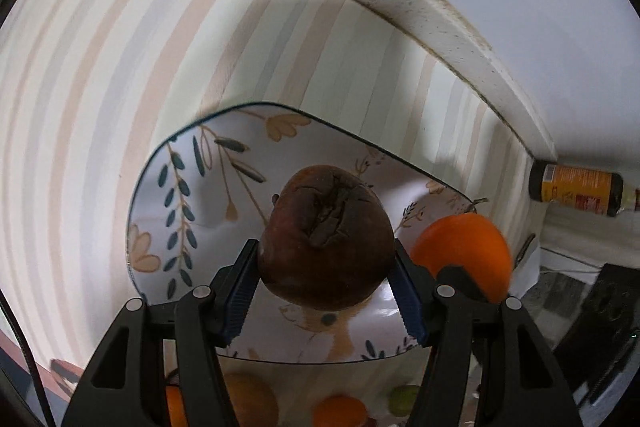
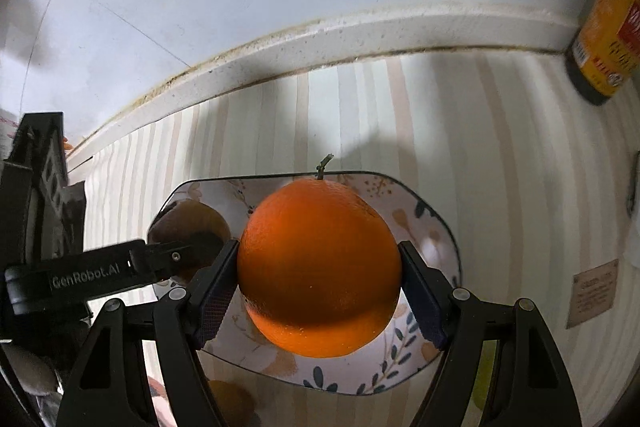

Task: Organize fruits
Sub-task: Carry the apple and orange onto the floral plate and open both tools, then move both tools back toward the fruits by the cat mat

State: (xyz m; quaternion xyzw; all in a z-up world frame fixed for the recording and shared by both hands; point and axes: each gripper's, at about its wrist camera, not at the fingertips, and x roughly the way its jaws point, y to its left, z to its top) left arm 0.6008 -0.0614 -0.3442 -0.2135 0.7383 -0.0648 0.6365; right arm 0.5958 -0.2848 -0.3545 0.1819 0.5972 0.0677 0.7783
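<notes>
- Left wrist: left gripper [image 1: 325, 277] clamps a brown fruit [image 1: 326, 237] above the plate [image 1: 160, 211]; an orange [image 1: 466, 251] hangs to its right.
- Right wrist: right gripper [image 2: 320, 287] grips the orange [image 2: 320, 267] over the plate [image 2: 430, 223]; brown fruit [image 2: 188, 223] at left.

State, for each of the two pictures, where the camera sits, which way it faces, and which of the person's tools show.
Left wrist: sits on the left claw, faces the plate; its fingers clamp a brown fruit.
Right wrist: sits on the right claw, faces the plate; holds an orange; the left claw shows.
Shared: plate, both fruits, bottle.
</notes>
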